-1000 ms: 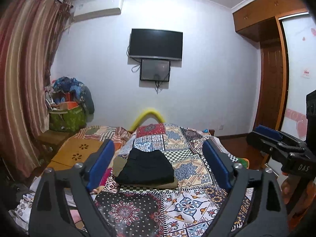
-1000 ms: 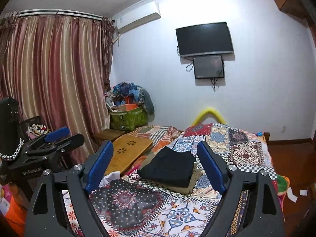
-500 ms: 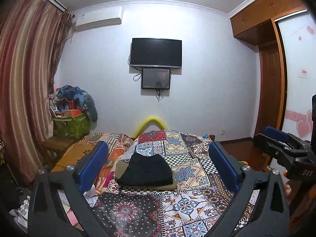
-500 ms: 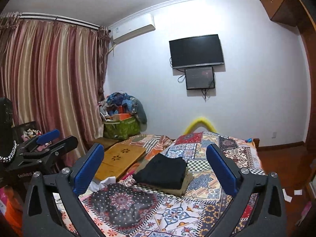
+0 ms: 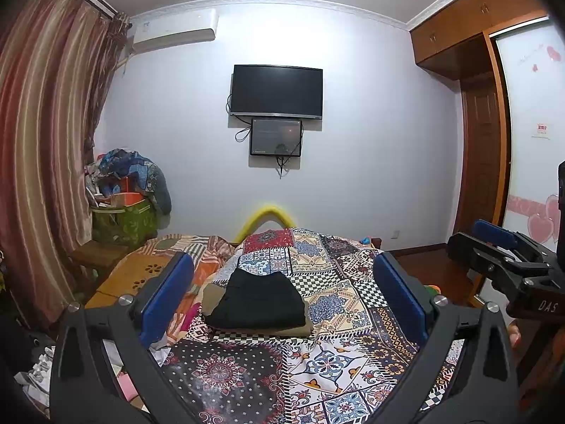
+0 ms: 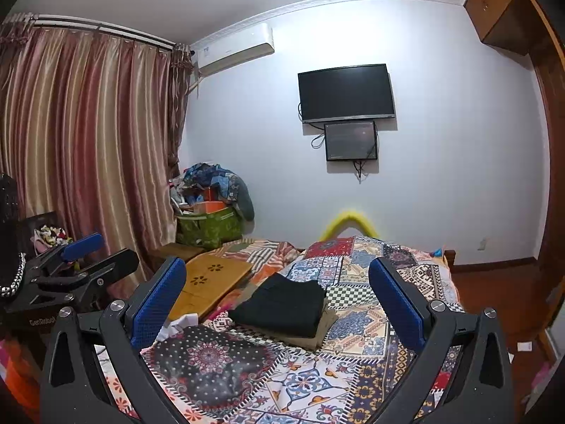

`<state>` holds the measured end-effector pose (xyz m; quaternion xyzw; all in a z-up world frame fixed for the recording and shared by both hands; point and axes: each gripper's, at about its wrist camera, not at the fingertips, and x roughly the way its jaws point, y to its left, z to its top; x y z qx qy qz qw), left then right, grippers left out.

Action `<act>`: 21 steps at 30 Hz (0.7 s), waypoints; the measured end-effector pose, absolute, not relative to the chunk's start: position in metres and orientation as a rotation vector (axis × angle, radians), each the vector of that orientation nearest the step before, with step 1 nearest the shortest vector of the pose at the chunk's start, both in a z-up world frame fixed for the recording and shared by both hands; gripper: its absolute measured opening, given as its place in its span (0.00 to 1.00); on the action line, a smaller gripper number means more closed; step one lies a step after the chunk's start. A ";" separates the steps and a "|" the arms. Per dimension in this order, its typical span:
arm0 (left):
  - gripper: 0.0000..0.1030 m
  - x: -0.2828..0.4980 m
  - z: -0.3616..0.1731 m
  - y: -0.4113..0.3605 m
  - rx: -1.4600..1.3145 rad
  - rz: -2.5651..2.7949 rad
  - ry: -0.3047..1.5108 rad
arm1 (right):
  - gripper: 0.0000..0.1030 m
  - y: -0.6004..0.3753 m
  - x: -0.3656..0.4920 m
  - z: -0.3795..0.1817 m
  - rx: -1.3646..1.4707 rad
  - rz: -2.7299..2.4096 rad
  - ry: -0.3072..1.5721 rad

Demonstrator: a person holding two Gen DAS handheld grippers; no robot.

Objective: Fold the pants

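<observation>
While both grippers hang over the patchwork bedspread (image 5: pixel 339 360), the left gripper (image 5: pixel 282 296) and right gripper (image 6: pixel 279 300) have just spread wide, gripping nothing. Folded black pants (image 5: pixel 259 300) sit mid-frame atop a folded khaki garment (image 6: pixel 323 328), well apart from both.

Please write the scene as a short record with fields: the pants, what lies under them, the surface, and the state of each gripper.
pants: black pants, folded into a flat rectangle
under the pants: a folded khaki garment, its edges showing beneath the black one
surface: bed with a patchwork bedspread
left gripper: open wide, jaws just opened further, nothing between them, held back from the pile
right gripper: open wide, jaws just opened further, nothing between them, apart from the pile
contact: neither gripper touches the clothes
</observation>
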<state>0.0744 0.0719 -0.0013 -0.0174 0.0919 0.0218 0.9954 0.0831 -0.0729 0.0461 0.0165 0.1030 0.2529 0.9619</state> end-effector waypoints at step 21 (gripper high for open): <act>1.00 0.079 -0.007 0.071 -0.041 0.040 0.192 | 1.00 -0.077 0.082 0.047 0.028 0.510 0.223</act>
